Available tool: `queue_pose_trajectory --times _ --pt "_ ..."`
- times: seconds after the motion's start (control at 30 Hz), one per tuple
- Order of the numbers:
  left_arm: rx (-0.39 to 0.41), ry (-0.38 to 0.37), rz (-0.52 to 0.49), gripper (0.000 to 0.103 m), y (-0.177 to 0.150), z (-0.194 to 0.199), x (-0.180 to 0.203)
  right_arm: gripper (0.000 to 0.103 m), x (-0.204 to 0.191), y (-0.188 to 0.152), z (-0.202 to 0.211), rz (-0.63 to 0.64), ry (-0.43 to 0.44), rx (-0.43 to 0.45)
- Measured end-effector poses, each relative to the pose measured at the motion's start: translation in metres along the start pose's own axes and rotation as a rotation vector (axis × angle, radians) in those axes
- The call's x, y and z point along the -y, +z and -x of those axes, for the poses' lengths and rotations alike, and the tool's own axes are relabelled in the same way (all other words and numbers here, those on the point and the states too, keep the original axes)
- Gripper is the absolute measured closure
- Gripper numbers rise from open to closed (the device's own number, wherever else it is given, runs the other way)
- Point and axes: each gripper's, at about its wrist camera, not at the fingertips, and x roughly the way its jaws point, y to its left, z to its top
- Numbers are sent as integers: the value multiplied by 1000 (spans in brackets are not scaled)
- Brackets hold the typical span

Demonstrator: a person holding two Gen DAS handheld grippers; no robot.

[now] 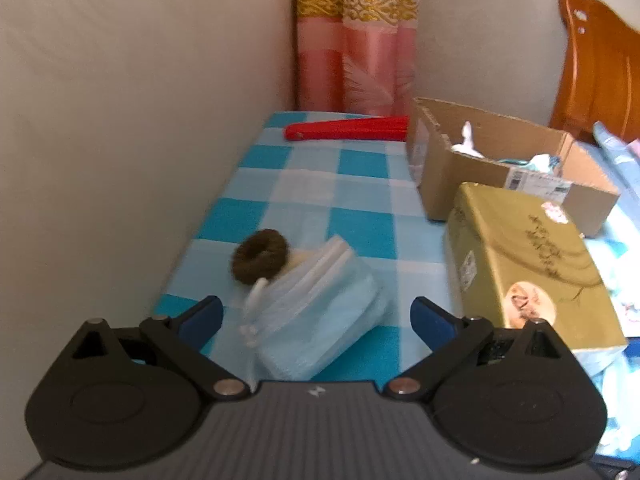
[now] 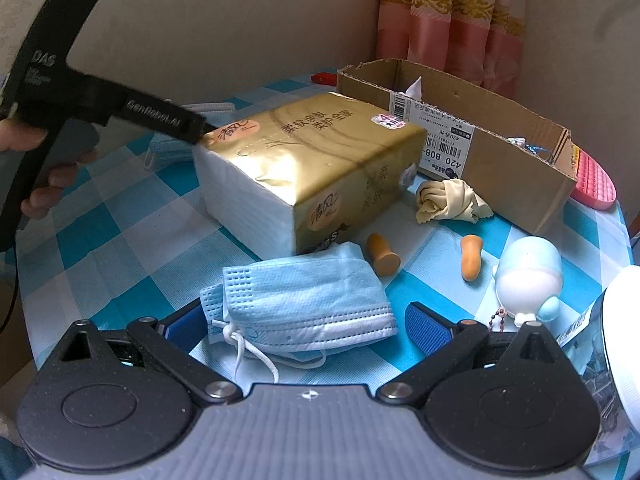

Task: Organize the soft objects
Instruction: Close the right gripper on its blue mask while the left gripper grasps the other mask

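In the left wrist view a stack of blue face masks (image 1: pixel 320 312) lies on the checked cloth between the wide-apart fingers of my open left gripper (image 1: pixel 316 318), with a brown hair scrunchie (image 1: pixel 260 256) just behind it. In the right wrist view a folded blue face mask (image 2: pixel 304 304) lies between the spread fingers of my open right gripper (image 2: pixel 304 330). A gold tissue pack (image 2: pixel 312 164) stands behind it, and an open cardboard box (image 2: pixel 500 148) with soft items inside sits further back. A hand holds the left gripper's handle (image 2: pixel 80 96) at the left.
Two orange earplugs (image 2: pixel 470 256), a crumpled yellow cloth (image 2: pixel 448 200), a pale blue figure toy (image 2: pixel 528 280), a pink silicone pad (image 2: pixel 594 180) and a white-lidded jar (image 2: pixel 620 344) lie at the right. A red folded fan (image 1: pixel 348 130) lies at the back by the curtain. A wall bounds the left.
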Motion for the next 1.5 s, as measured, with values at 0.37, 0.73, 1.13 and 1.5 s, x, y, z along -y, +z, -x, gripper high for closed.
queue_pose_trajectory --times 0.37,0.73,1.13,1.5 --pt "-22 -24 21 45 -3 -6 -9 0 0 0 0 -4 -4 -4" --pt "-16 -17 -4 75 -7 3 -13 7 -7 4 5 12 -12 -18" --pt "-25 -46 -24 77 -11 42 -14 22 -7 6 35 -4 -41 14" --pt "-26 -104 -86 77 -13 95 0 22 0 5 74 -77 -62 7"
